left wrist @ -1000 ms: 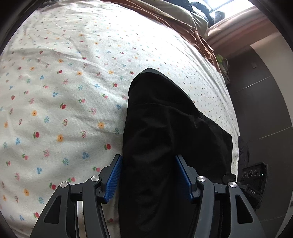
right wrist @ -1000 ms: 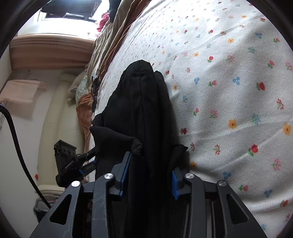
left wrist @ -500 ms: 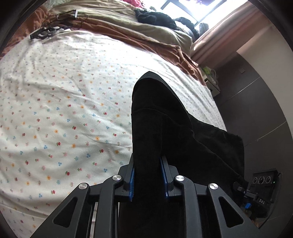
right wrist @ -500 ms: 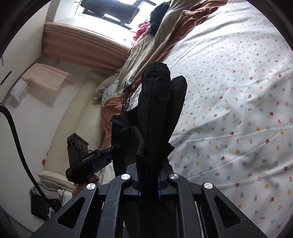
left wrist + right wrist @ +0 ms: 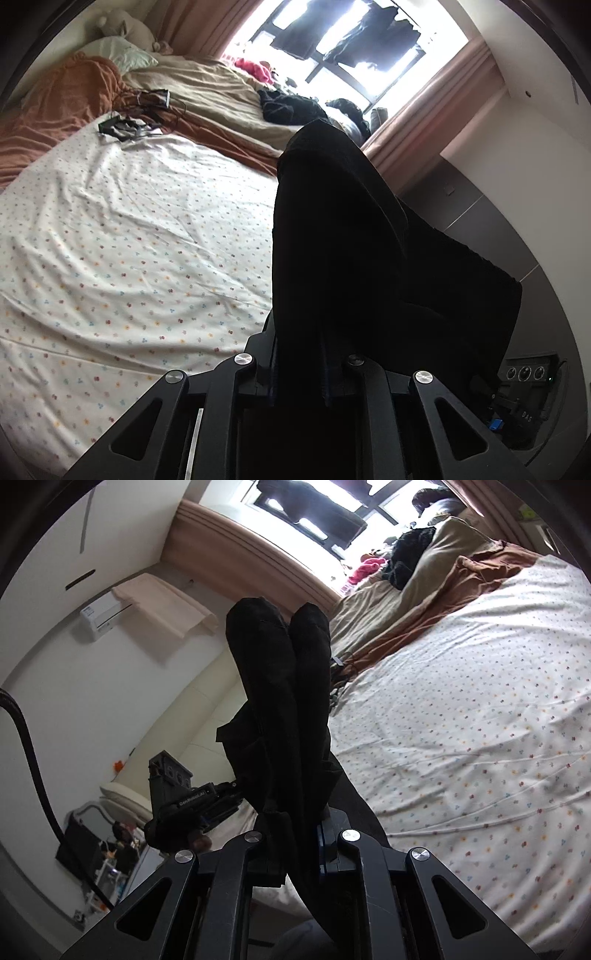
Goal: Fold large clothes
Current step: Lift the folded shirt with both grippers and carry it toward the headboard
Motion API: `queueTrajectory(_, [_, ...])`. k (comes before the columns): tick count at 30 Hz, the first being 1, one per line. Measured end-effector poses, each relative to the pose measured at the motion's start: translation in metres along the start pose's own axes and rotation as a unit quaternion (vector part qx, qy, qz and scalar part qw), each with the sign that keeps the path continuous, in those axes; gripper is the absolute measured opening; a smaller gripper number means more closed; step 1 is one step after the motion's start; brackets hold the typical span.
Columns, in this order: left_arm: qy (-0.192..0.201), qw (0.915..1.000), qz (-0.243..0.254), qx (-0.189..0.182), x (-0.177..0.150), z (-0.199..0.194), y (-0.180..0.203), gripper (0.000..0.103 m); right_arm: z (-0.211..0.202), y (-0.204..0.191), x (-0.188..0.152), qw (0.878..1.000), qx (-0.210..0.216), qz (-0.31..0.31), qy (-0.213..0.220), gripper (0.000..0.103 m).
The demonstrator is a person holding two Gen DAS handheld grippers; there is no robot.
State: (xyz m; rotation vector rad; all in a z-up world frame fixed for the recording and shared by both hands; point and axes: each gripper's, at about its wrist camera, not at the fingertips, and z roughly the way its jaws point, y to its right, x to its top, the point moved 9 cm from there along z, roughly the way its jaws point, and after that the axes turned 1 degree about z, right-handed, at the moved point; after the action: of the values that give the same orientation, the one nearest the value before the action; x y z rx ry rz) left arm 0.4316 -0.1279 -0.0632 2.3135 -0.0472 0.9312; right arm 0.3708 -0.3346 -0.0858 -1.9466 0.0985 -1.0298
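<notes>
- Left wrist view: left gripper (image 5: 301,363) jaws closing on a bunched fold of the black garment (image 5: 340,229), pinching it. Cloth is lifted above the bed (image 5: 122,236), probably to let it hang free for the next fold.
- Its long axis runs away from the jaws toward the window (image 5: 332,40); loose cloth drapes right.
- Right wrist view: right gripper (image 5: 295,840) jaws pressed tight on the garment (image 5: 284,686). Two rolled ends stick up and out beside the bed (image 5: 461,720), left of it; the rest hangs below.

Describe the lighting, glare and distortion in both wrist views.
Left wrist view: the window is blown out to white, leaving the black garment a detail-less silhouette; the flowered sheet is evenly lit and sharp. Right wrist view: the same backlight glares at the top, and the garment shows little texture. Both views bend the room's edges and darken at the corners.
</notes>
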Motion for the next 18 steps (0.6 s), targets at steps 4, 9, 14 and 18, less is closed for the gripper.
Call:
queueTrajectory(4, [0.032, 0.9995, 0.002, 0.000, 0.000, -0.059, 0.006, 0.016, -0.009, -0.052, -0.013, 0.999, 0.014, -0.035, -0.001, 0.012])
queueTrajectory(9, [0.067, 0.9977, 0.008, 0.009, 0.000, -0.123, 0.005, 0.014, -0.012, -0.107, -0.036, 0.997, 0.033, -0.066, -0.010, 0.012])
queueTrajectory(14, [0.094, 0.9952, 0.013, 0.020, -0.003, -0.174, -0.002, 0.013, -0.009, -0.157, -0.061, 0.994, 0.055, -0.090, -0.020, 0.012])
queueTrajectory(18, [0.111, 0.9934, 0.008, 0.027, -0.006, -0.209, -0.014, 0.013, 0.000, -0.195, -0.086, 0.991, 0.070, -0.107, -0.029, 0.012])
